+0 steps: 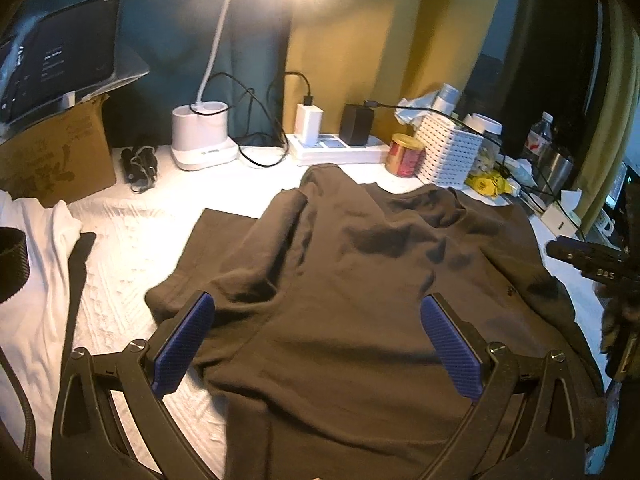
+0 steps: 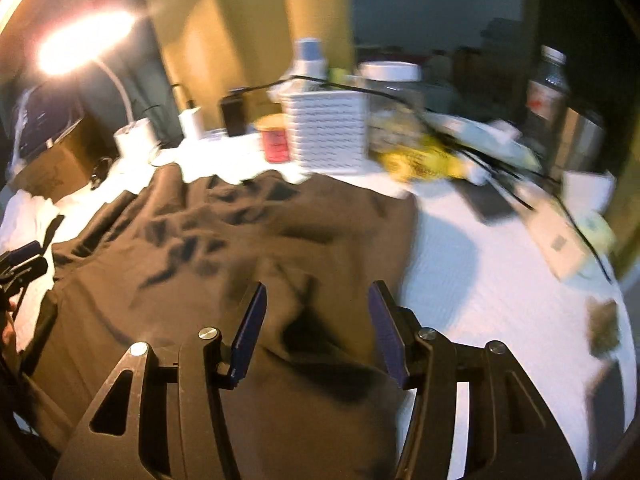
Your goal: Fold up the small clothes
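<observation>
A dark brown garment (image 1: pixel 360 280) lies crumpled across the white textured cover (image 1: pixel 120 248), with part of it folded over itself. My left gripper (image 1: pixel 318 302) hovers over its near part, open wide, with nothing pressed between the blue pads (image 1: pixel 184 344). In the blurred right wrist view the same brown garment (image 2: pixel 240 240) fills the left and centre. My right gripper (image 2: pixel 318 288) stands open above its right edge, and the pads are not pressing the cloth. The right gripper (image 1: pixel 580 258) also shows at the right edge of the left wrist view. The left gripper (image 2: pixel 22 262) shows at the left edge of the right wrist view.
A white garment (image 1: pixel 36 264) lies at the left. Along the back stand a cardboard box (image 1: pixel 56 156), a lamp base (image 1: pixel 202 138), a power strip (image 1: pixel 340 148) with cables, a red can (image 1: pixel 404 154), a white basket (image 1: pixel 448 152) and bottles (image 1: pixel 540 136). Bare white cover (image 2: pixel 480 280) lies right of the garment.
</observation>
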Available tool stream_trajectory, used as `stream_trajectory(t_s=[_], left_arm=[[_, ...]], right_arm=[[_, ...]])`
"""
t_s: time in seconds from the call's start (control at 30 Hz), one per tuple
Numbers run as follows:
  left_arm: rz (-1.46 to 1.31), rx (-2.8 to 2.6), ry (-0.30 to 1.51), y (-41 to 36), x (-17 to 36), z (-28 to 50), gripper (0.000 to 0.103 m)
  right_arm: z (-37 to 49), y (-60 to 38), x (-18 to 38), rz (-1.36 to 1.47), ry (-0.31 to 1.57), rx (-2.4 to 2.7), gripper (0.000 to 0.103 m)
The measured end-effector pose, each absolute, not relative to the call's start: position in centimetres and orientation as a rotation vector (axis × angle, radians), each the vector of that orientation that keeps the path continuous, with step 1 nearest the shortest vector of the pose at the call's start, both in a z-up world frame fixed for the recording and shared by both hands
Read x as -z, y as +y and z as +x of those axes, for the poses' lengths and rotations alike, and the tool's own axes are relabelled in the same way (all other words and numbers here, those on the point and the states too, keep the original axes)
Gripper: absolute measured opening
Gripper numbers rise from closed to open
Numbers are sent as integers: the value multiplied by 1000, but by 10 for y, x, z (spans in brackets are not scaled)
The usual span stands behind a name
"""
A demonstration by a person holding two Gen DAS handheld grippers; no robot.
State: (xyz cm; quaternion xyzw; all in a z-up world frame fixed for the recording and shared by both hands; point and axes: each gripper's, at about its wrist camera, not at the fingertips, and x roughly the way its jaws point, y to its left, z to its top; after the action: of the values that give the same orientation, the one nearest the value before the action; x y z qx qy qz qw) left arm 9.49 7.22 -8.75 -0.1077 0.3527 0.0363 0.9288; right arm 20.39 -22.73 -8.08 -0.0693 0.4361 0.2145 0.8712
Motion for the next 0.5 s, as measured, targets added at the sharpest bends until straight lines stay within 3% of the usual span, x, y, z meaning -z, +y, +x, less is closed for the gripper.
stream_trajectory(t_s=[0.47, 0.5], left_arm=[[-181, -60, 749, 36, 80, 92, 102], [-179, -61, 750, 35, 80, 91, 102]], right_arm=[[173, -253, 114, -34, 1014, -537, 56], [171, -251, 114, -44, 1003, -546, 51]])
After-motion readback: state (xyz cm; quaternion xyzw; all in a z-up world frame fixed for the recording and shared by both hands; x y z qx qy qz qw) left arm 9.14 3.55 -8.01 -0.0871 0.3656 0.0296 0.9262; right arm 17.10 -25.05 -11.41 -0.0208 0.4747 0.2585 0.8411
